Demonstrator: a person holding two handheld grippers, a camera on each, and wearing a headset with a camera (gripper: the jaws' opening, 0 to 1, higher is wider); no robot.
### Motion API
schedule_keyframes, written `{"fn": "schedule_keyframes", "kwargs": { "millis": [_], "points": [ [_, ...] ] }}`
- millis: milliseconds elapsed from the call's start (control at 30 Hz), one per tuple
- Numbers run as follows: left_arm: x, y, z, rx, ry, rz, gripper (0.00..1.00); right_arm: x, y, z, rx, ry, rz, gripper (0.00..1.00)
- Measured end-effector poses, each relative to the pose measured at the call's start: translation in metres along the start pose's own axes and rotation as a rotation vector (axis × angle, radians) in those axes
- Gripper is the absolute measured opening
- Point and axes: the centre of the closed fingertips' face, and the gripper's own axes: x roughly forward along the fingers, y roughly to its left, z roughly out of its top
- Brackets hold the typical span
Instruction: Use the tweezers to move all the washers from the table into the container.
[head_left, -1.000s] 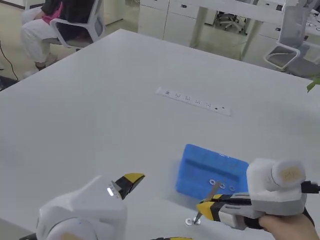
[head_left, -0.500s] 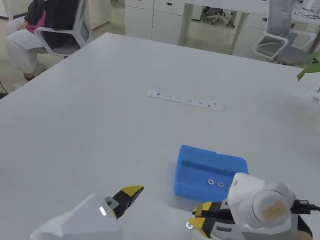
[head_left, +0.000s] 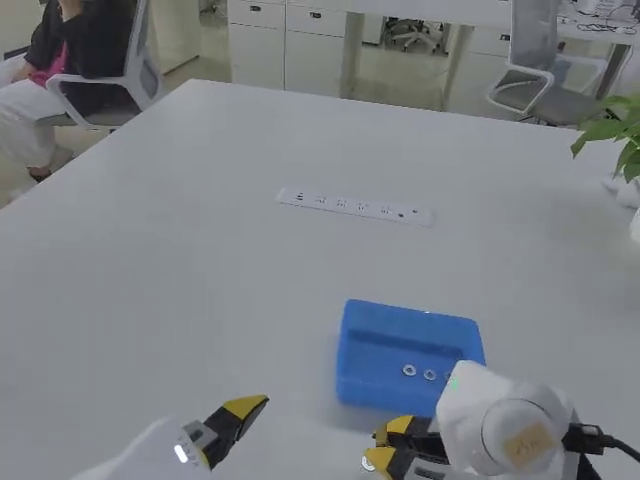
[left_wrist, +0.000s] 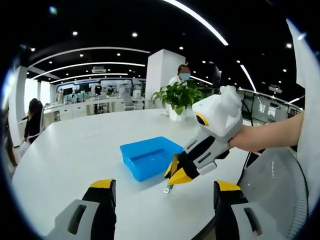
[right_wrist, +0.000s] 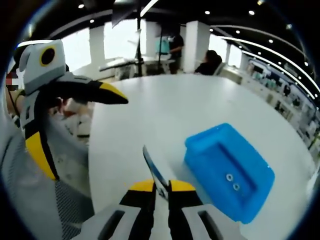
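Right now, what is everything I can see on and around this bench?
table: one, white, under everything
container: one, blue, on the table by the grippers
washers in the container: two, silvery, on its floor
washer on the table: one, silvery, in front of the container
power strip: one, white, mid-table beyond the container
plant: one, green, far right
office chairs: at least two, pale, beyond the table
seated person: one, dark top, in the left chair
tweezers: one, silvery, in the right gripper
right gripper: white, yellow-tipped, shut on the tweezers
left gripper: same colours, open, holding nothing
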Motion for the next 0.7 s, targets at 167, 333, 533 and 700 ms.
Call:
{"fn": "schedule_keyframes", "kwargs": {
  "millis": [167,333,533,700],
  "points": [
    [-0.0007,0.0027,-0.0009,-0.005,0.001,0.012,0.81,-0.0037,-0.0023,-0.0027,0.023,-0.019,0.002,0.05],
    [-0.0001,0.0,-0.0029,0.006,0.015,0.001,0.8,-0.0054,-0.0035,-0.0044,0.036,-0.018,-0.007,0.05],
    [0.0004,-0.0008,-0.0035,0.008,0.02,-0.003,0.8,-0.0075,-0.0054,-0.0059,0.066,-0.026,-0.01,0.05],
    [0.0005,-0.0006,-0.004,0.01,0.021,-0.002,0.8,-0.0093,-0.0053,-0.0075,0.074,-0.025,-0.012,0.04]
  ]
}}
